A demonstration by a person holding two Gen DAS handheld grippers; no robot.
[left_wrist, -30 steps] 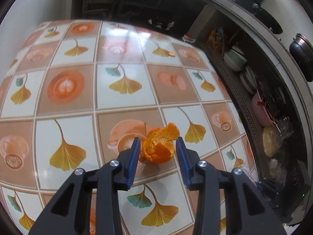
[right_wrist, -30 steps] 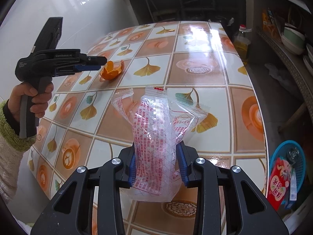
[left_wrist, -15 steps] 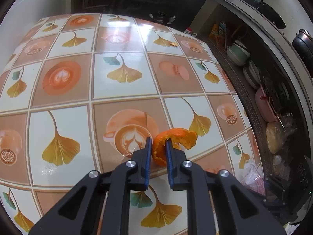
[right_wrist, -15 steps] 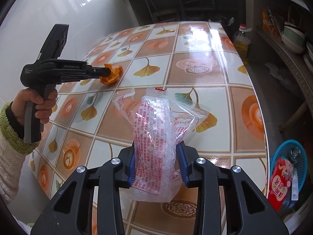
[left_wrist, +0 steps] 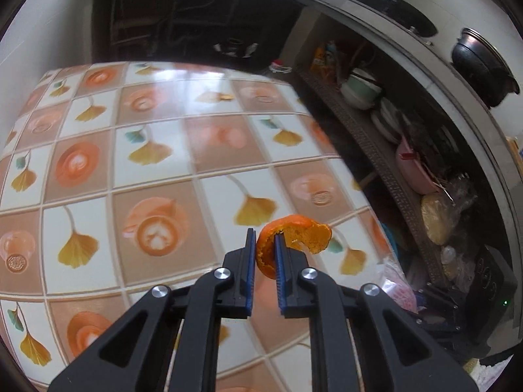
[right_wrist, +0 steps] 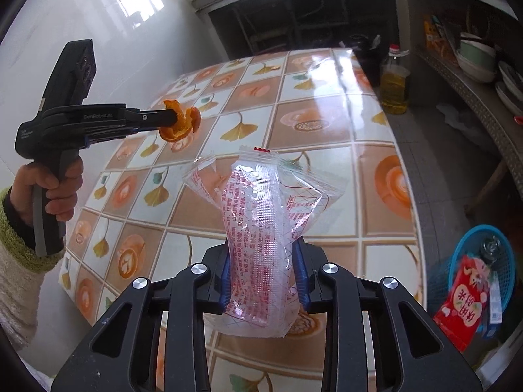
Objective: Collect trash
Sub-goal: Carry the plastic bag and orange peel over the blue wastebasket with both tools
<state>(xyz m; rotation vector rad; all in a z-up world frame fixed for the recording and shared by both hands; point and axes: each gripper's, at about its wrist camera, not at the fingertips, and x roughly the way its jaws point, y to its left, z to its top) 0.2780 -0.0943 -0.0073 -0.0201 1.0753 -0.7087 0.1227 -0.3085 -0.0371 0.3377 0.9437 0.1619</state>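
One peel [left_wrist: 292, 238], clamped between the pads of the left gripper [left_wrist: 264, 254], held off the table [left_wrist: 157, 170]; most of it curls out to the right of the tips. Its jaws have just been closing on it. One clear printed bag [right_wrist: 261, 228], pinched upright in the right gripper [right_wrist: 263, 277], jaws just tightened, bag top fanning out above the fingers. One blue basket [right_wrist: 474, 281] on the floor to the right of the right gripper, one oil bottle [right_wrist: 395, 81] beyond it.

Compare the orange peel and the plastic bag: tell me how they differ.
The orange peel is opaque, curled and small; the plastic bag is clear, printed in red and larger. The left hand-held gripper pinches the peel; the right hand-held gripper clamps the bag. Both are held above the table.
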